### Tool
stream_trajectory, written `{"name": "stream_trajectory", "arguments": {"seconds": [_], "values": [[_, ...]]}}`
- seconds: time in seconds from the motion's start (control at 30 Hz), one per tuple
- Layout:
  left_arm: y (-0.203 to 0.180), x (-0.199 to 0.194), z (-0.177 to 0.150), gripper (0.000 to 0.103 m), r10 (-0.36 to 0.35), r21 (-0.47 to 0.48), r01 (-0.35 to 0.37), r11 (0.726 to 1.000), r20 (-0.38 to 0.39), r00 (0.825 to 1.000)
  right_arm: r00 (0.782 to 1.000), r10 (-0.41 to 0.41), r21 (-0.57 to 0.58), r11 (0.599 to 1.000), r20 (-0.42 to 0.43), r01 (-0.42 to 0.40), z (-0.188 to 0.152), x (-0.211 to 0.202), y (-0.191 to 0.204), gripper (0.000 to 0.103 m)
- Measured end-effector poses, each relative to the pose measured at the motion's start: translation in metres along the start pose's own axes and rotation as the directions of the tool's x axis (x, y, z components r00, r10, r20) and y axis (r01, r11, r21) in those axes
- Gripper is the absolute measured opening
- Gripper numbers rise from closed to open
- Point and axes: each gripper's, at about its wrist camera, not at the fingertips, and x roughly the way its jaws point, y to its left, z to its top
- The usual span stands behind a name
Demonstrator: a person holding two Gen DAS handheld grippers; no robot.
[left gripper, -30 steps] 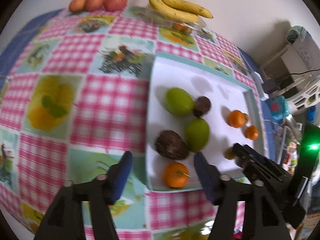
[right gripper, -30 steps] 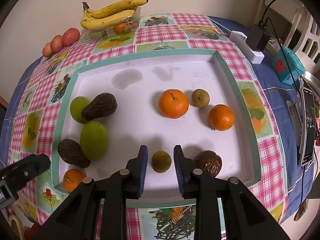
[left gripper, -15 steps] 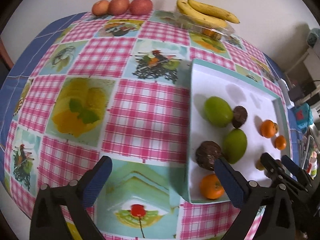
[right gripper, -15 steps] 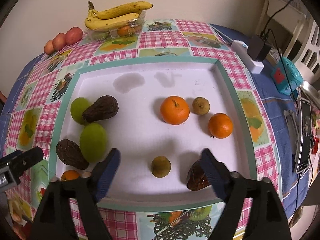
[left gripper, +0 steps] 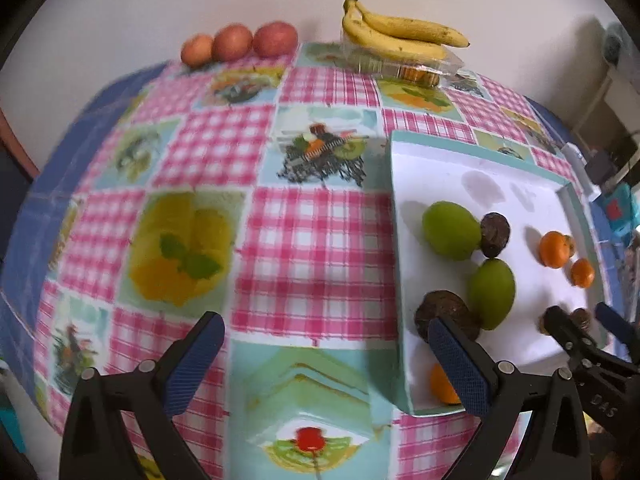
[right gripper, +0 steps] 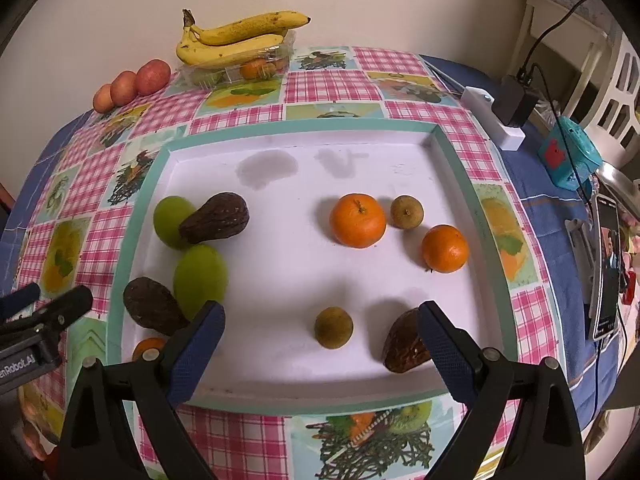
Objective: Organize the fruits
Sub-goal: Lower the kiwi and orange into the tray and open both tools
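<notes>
Two hand-held grippers hover over a checked surface, both with jaws spread wide and holding nothing. A white tray with a teal rim carries the fruit: green fruits and dark avocados on its left side, oranges on its right. The right hand-held gripper points straight at a small brown-green fruit, which lies just ahead between its fingertips, round with no long axis. A dark avocado sits beside its right finger. The left hand-held gripper hangs over the tray's left rim, farther off. The right looks better placed to take the small fruit.
</notes>
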Motion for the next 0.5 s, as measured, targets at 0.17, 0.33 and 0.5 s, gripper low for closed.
{"name": "stream_trajectory", "arguments": {"seconds": [0.17,0.33,0.5], "values": [[-0.006,-0.023,-0.003,0.103,0.112,0.078,-0.122,0.989,0.113,0.987,1.0,0.016,-0.01,1.0,0.002,-0.016,-0.012,-0.01,0.006,0.097],[-0.012,-0.039,-0.015,0.103,0.183,0.126,-0.2,0.972,0.138,0.974,1.0,0.01,-0.018,1.0,0.023,-0.01,-0.02,-0.021,0.01,0.097],[-0.009,-0.053,-0.025,0.103,0.145,0.117,-0.157,0.981,0.11,0.983,0.999,0.005,-0.02,1.0,0.033,-0.005,-0.03,-0.032,0.011,0.097]]}}
